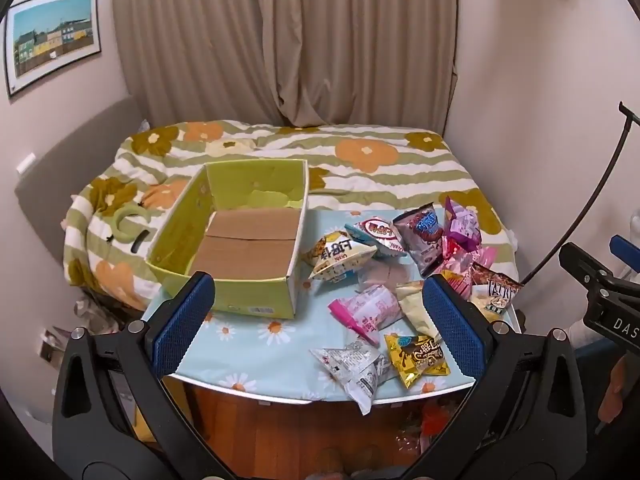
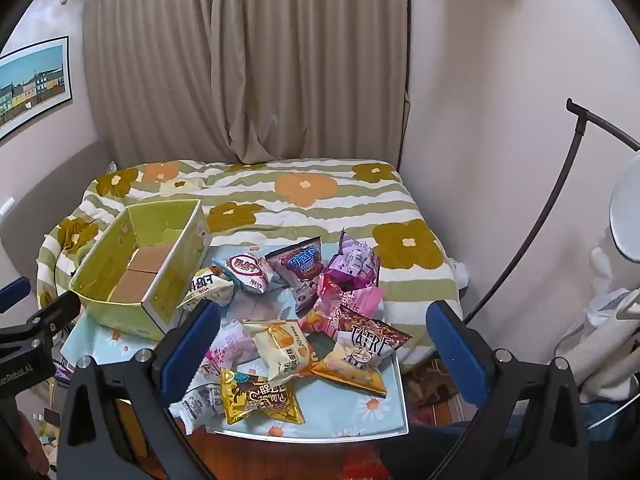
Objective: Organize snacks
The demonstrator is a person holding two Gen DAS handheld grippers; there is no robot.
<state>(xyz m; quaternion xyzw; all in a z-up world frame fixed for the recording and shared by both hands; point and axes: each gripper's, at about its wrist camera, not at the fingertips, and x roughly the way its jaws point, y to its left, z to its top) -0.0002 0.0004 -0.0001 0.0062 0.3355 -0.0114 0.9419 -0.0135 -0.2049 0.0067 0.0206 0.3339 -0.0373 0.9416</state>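
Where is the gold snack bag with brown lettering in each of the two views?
Left wrist view: the gold snack bag lies low and right of centre, near the table's front edge, beside the right finger.
Right wrist view: the same bag lies low and left of centre, by the left finger.
Shared landmark: the green cardboard box, empty, to the bag's left.

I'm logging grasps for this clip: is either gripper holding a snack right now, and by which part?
Nothing is held. The left gripper and right gripper both stand wide open above the table, pads touching no packet.
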